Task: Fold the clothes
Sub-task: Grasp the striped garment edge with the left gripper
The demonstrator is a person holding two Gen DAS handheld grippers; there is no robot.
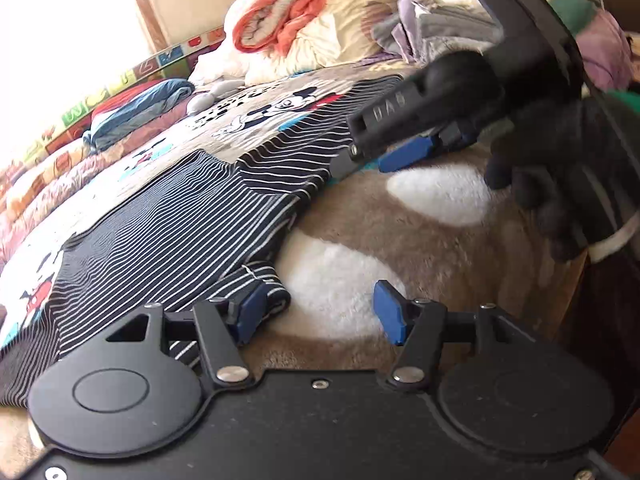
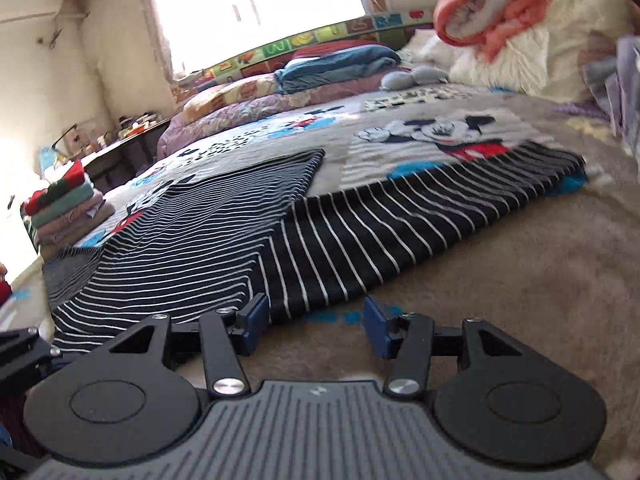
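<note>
1. Navy garment with thin white stripes (image 2: pixel 224 240) spread flat on the bed, over a grey fleece blanket printed with a cartoon mouse (image 2: pixel 440 132); one sleeve lying angled across the body of the garment.
2. Left gripper (image 1: pixel 320 312) low at the garment's near edge, blue-padded fingers (image 1: pixel 252 312) spread wide, grasping nothing; left pad just over a striped cuff, right pad over a tan plush blanket with white patches (image 1: pixel 420 220).
3. Right gripper (image 2: pixel 314 326) also at the garment's near hem, fingers released and well apart, nothing between them; left pad at the striped edge, right pad over tan plush.
4. In the left wrist view, right gripper seen from the side, held by a black-gloved hand (image 1: pixel 560 168); raised lettering on its black body, blurred, not readable.
5. No containers in view. Stack of folded clothes in red, green and pink (image 2: pixel 64 208) at the far left bed corner.
6. Pile of orange and cream bedding (image 2: pixel 520 20) at the bed's far side, near a rolled blue blanket (image 2: pixel 340 64).
7. Colourful picture-tile bumper (image 2: pixel 320 36) along the wall under the window; letters on it too small to read.
</note>
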